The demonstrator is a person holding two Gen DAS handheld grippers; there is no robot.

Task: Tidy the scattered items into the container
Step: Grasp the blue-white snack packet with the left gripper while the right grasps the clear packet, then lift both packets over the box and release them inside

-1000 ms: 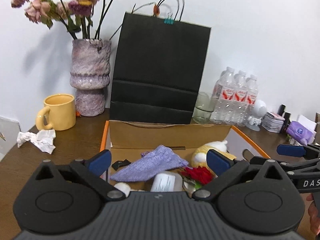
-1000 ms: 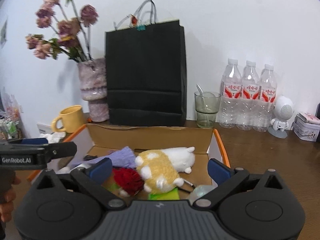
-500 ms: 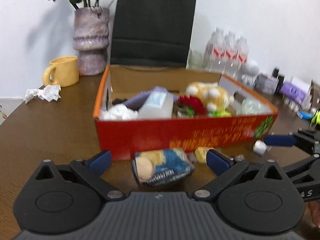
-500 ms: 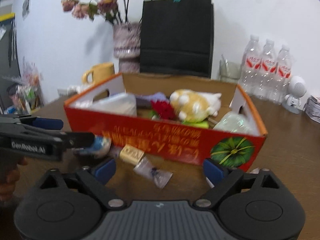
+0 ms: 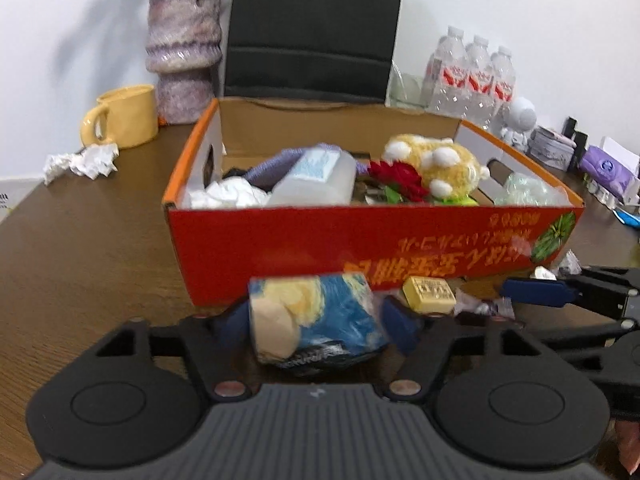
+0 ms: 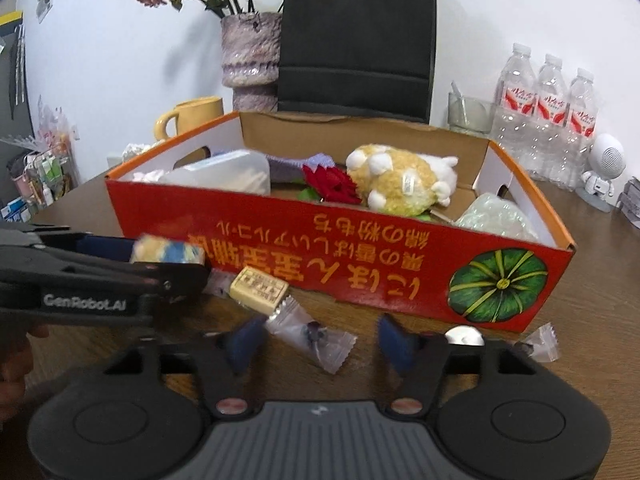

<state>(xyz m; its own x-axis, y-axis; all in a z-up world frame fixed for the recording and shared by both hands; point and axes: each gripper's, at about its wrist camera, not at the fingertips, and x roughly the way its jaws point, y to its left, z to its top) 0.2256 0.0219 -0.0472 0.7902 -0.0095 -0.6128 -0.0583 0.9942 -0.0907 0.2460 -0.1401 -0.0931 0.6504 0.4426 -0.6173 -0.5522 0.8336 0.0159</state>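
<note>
An orange-red cardboard box (image 5: 280, 240) (image 6: 360, 272) holds a plush toy (image 5: 436, 164), a red flower, a plastic bottle, a purple pouch and crumpled paper. My left gripper (image 5: 316, 320) is shut on a blue-and-yellow snack packet (image 5: 316, 316) in front of the box; it also shows in the right wrist view (image 6: 168, 252). My right gripper (image 6: 316, 340) is partly closed around a clear wrapped candy (image 6: 312, 336) on the table, jaws apart from it. A tan wrapped block (image 6: 260, 288) (image 5: 428, 294) lies beside it.
Behind the box stand a black paper bag (image 5: 316, 28), a marbled vase (image 5: 184, 48), a yellow mug (image 5: 124, 120), water bottles (image 6: 548, 120) and a glass. Crumpled paper (image 5: 80, 160) lies at left. Small wrapped candies (image 6: 540, 342) lie by the box's right corner.
Both grippers dropped from above the box to the table in front of it. The left jaws closed on the snack packet. The right jaws narrowed around the clear candy.
</note>
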